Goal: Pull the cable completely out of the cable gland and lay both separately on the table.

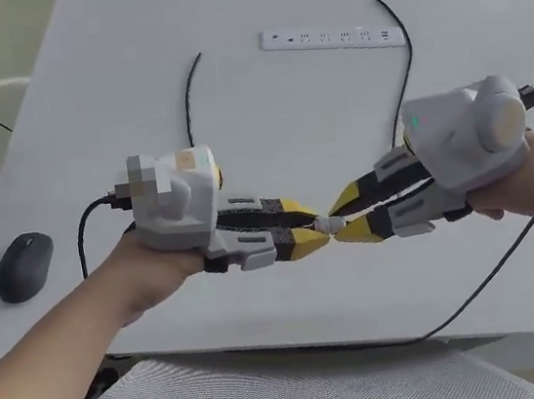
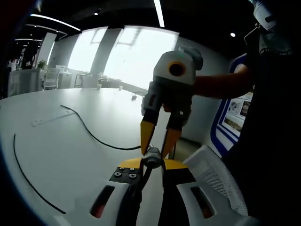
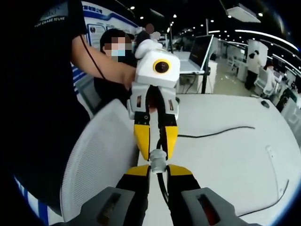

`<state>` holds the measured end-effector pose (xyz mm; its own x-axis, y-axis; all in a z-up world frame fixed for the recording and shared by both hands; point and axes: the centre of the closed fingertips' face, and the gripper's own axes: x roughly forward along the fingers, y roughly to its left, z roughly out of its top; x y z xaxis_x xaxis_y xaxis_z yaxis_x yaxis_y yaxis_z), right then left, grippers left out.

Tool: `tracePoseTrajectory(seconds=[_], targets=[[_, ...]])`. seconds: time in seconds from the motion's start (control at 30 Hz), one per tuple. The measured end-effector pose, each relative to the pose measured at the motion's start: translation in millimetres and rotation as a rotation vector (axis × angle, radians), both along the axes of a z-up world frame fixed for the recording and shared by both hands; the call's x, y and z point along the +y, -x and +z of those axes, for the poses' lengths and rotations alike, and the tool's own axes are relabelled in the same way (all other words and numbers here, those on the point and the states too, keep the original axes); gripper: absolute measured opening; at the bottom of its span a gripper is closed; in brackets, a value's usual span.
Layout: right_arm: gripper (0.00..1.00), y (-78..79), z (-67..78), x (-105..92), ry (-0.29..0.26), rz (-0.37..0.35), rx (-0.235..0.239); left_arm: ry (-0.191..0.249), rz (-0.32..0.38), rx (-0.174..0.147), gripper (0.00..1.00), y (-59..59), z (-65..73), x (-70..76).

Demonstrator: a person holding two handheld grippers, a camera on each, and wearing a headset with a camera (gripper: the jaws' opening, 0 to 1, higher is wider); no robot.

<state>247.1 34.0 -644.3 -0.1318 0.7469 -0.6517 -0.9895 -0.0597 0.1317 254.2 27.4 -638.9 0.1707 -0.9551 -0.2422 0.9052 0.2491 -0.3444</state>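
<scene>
Broad white table (image 1: 277,129) across the head view, carrying a power strip (image 1: 332,38), two stray black leads (image 1: 189,97) and, near the left edge, a dark mouse (image 1: 26,266). Below the near edge, the mesh back of a grey chair (image 1: 273,395).

Over that edge and well above the tabletop, left gripper (image 1: 317,232) and right gripper (image 1: 342,223) meeting tip to tip. Left claw nearly closed, pinching the small grey cable gland (image 1: 329,223) from one end. Right claw a little wider, clamped on the same gland from the other end. Cannot tell whether the right pads bear on the gland body alone or also on the cable.

In the right gripper view, thin black cable (image 3: 162,186) dropping out of the gland (image 3: 158,161) in a loop between that view's own jaws. In the left gripper view, apparently the same cable leading back from the gland (image 2: 152,157) between the near jaws.

Judged from this: grasp made on both sides, pull not visibly under way. Cable seemingly threaded through the gland, both parts up in the air, nothing of the pair on the table yet. Left to do: draw the cable fully free of the gland, then set gland and cable down apart on the table.
</scene>
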Motion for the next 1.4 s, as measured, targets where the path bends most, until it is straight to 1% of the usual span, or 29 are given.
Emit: tracePoseTrajectory(seconds=[0.03, 0.1, 0.13, 0.2, 0.23, 0.27, 0.3, 0.33, 0.4, 0.47, 0.5, 0.53, 0.57, 0.6, 0.63, 0.7, 0.73, 0.77, 0.87, 0.93, 1.03, 1.07, 1.13, 1.2, 1.23, 1.27, 1.3, 1.33, 1.4], targets=[[0.09, -1.3, 0.2, 0.1, -0.008, 0.011, -0.012, 0.001, 0.001, 0.001, 0.15, 0.0, 0.2, 0.3], [0.09, 0.4, 1.0, 0.8, -0.022, -0.019, 0.031, 0.005, -0.003, 0.0, 0.15, 1.0, 1.1, 0.8], [0.1, -0.1, 0.2, -0.9, -0.015, -0.037, 0.049, 0.005, -0.004, -0.001, 0.15, 1.1, 1.4, 1.1], [0.12, -2.4, 2.7, -1.8, -0.042, -0.067, 0.077, 0.006, -0.007, -0.007, 0.15, 1.4, 2.6, 1.6], [0.12, -3.6, 3.8, -4.2, -0.051, -0.105, 0.124, 0.009, -0.009, -0.012, 0.15, 1.4, 3.9, 1.8], [0.13, -5.1, 5.5, -5.2, -0.063, -0.121, 0.146, 0.01, -0.01, -0.016, 0.15, 0.9, 4.4, 2.3], [0.13, -5.4, 10.2, -5.8, -0.093, -0.133, 0.188, 0.01, -0.015, -0.021, 0.15, 1.0, 5.1, 2.3], [0.13, -4.8, 12.4, -6.8, -0.102, -0.144, 0.229, 0.01, -0.017, -0.023, 0.15, 0.9, 5.5, 2.2], [0.14, -10.1, 15.5, -7.8, -0.124, -0.176, 0.283, 0.007, -0.034, -0.031, 0.15, 1.8, 6.2, 1.4], [0.15, -8.9, 19.0, -7.2, -0.141, -0.189, 0.366, 0.004, -0.045, -0.039, 0.15, 1.9, 6.7, 0.8], [0.14, -11.8, 19.5, -6.5, -0.155, -0.181, 0.381, 0.002, -0.048, -0.04, 0.15, 1.8, 6.7, 0.7], [0.14, -11.8, 19.5, -6.3, -0.158, -0.179, 0.388, -0.001, -0.049, -0.042, 0.15, 1.2, 7.0, 0.7], [0.14, -8.4, 20.4, -4.9, -0.161, -0.179, 0.441, -0.002, -0.05, -0.044, 0.15, 0.6, 7.2, 0.8], [0.15, -7.3, 19.2, -4.6, -0.156, -0.178, 0.463, -0.002, -0.054, -0.044, 0.15, 0.7, 7.8, 0.6], [0.15, -7.1, 16.9, -3.7, -0.154, -0.171, 0.469, -0.003, -0.057, -0.047, 0.15, 0.8, 8.2, 0.3], [0.13, -8.3, 12.4, -2.3, -0.15, -0.172, 0.463, -0.007, -0.063, -0.051, 0.15, 0.8, 8.8, -0.3], [0.13, -8.1, 11.4, -1.9, -0.148, -0.174, 0.472, -0.008, -0.067, -0.052, 0.15, 1.2, 8.9, -0.6], [0.12, -5.0, 12.1, -0.9, -0.154, -0.172, 0.501, -0.01, -0.067, -0.056, 0.15, 0.9, 9.4, -0.8], [0.1, -3.8, 12.3, 1.0, -0.174, -0.175, 0.53, -0.009, -0.07, -0.057, 0.15, 0.7, 10.7, -0.9], [0.09, -2.6, 12.8, 2.4, -0.185, -0.182, 0.562, -0.011, -0.073, -0.061, 0.15, 0.5, 11.0, -0.9], [0.09, -1.3, 11.0, 1.6, -0.18, -0.182, 0.57, -0.022, -0.085, -0.062, 0.15, 0.9, 8.4, -1.5], [0.09, -1.2, 10.3, 0.9, -0.18, -0.176, 0.554, -0.025, -0.085, -0.063, 0.15, 0.6, 7.4, -1.8], [0.08, -2.6, 8.2, -0.1, -0.182, -0.148, 0.482, -0.028, -0.083, -0.052, 0.15, -0.8, 4.9, -2.3], [0.07, -3.8, 7.5, 0.0, -0.175, -0.136, 0.429, -0.029, -0.077, -0.05, 0.14, -2.3, 3.3, -2.4], [0.07, -3.0, 6.9, -0.5, -0.163, -0.11, 0.378, -0.025, -0.075, -0.035, 0.14, -2.9, 2.3, -2.4], [0.07, -2.4, 5.9, -0.6, -0.149, -0.094, 0.338, -0.024, -0.075, -0.024, 0.14, -2.7, 1.2, -2.5], [0.07, -2.1, 4.5, -0.4, -0.126, -0.078, 0.289, -0.027, -0.075, -0.026, 0.14, -2.7, 0.0, -2.6], [0.07, -1.2, 4.1, 0.0, -0.114, -0.066, 0.261, -0.027, -0.076, -0.02, 0.14, -2.2, -0.9, -2.6], [0.07, -2.3, 3.4, 1.0, -0.1, -0.057, 0.187, -0.021, -0.068, -0.004, 0.14, -3.2, -2.2, -1.4]])
